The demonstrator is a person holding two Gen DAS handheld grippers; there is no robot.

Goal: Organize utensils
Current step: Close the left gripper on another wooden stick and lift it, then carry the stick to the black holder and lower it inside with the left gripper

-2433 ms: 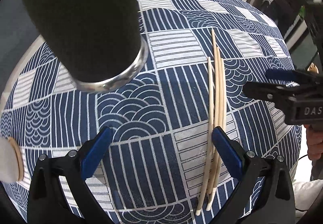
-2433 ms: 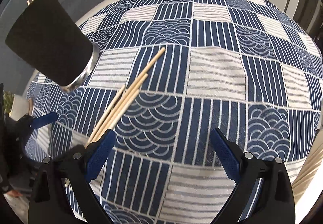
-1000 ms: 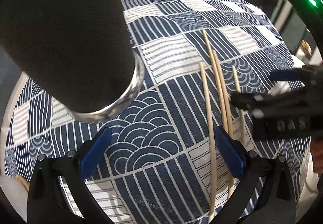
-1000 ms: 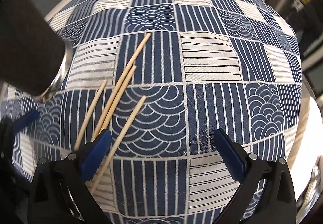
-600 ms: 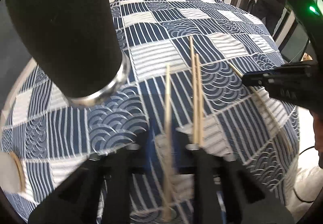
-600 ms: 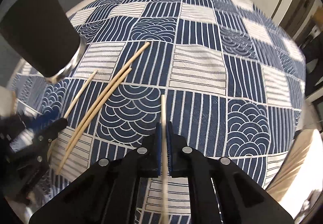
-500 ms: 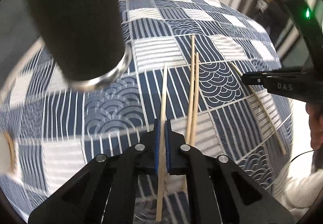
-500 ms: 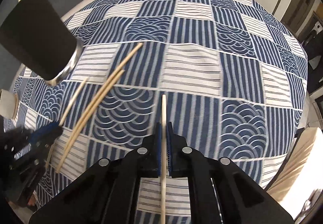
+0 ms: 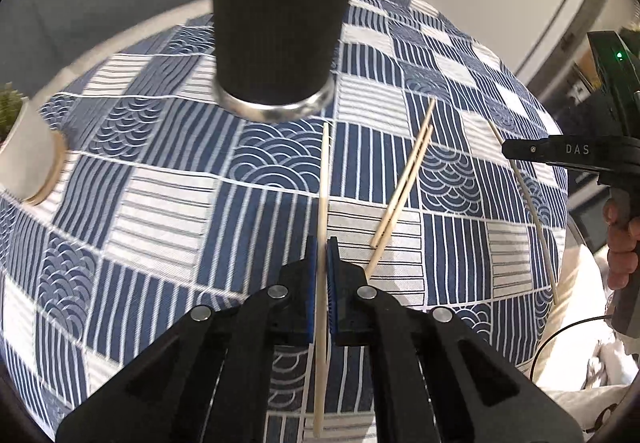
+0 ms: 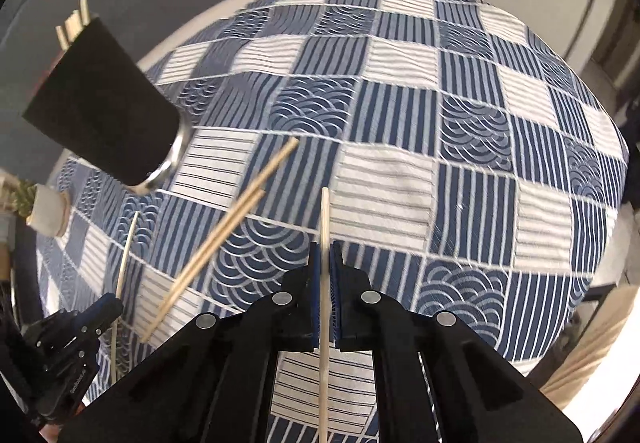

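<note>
My left gripper (image 9: 321,249) is shut on a wooden chopstick (image 9: 325,179) whose tip points toward the black utensil cup (image 9: 280,15) just ahead. My right gripper (image 10: 325,255) is shut on another chopstick (image 10: 325,219), held above the cloth. Two chopsticks (image 9: 406,183) lie side by side on the patterned tablecloth between the grippers; they also show in the right wrist view (image 10: 224,239). The cup (image 10: 104,111) holds several chopsticks (image 10: 74,19). The right gripper shows in the left wrist view (image 9: 568,153) with its chopstick (image 9: 524,203). The left gripper shows in the right wrist view (image 10: 100,307).
A blue and white patterned tablecloth (image 9: 168,199) covers the table (image 10: 472,147). A small white pot with a plant (image 9: 28,163) stands at the left edge; it also shows in the right wrist view (image 10: 44,211). The table edge drops off to the right.
Both grippers closed, each on a chopstick, and lifted them off the cloth. The left one has moved to face the black cup. Two chopsticks stay on the cloth.
</note>
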